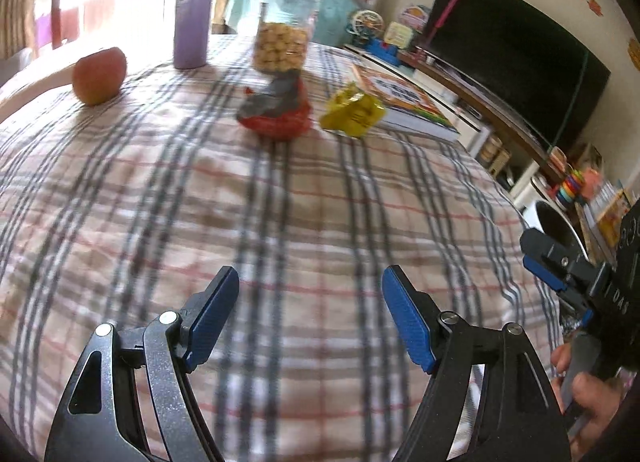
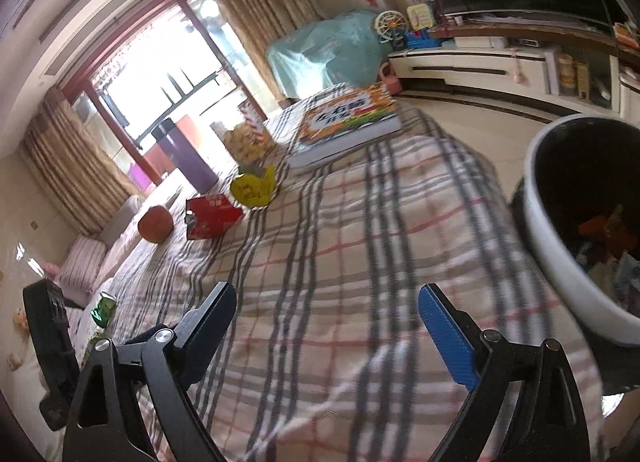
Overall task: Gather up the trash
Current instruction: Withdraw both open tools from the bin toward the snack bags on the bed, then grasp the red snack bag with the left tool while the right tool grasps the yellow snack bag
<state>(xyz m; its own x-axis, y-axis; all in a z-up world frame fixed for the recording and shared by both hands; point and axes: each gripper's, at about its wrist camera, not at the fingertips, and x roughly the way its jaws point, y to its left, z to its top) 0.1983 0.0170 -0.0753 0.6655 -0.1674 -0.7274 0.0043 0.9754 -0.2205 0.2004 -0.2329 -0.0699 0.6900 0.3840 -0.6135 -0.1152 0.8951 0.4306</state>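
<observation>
A crumpled red wrapper (image 1: 276, 113) and a yellow wrapper (image 1: 354, 111) lie on the plaid tablecloth (image 1: 280, 221), far ahead of my left gripper (image 1: 310, 294), which is open and empty. In the right wrist view the same red wrapper (image 2: 212, 215) and yellow wrapper (image 2: 254, 187) lie far ahead of my right gripper (image 2: 328, 306), also open and empty. A white trash bin (image 2: 560, 262) with trash inside stands off the table's right edge, close to the right gripper. The right gripper also shows at the right edge of the left wrist view (image 1: 560, 274).
On the table stand an apple (image 1: 100, 75), a purple flask (image 1: 195, 13), a clear snack jar (image 1: 282, 29) and a book (image 1: 404, 101). A TV (image 1: 520, 57) and its cabinet are to the right. A green can (image 2: 103, 308) shows at the left.
</observation>
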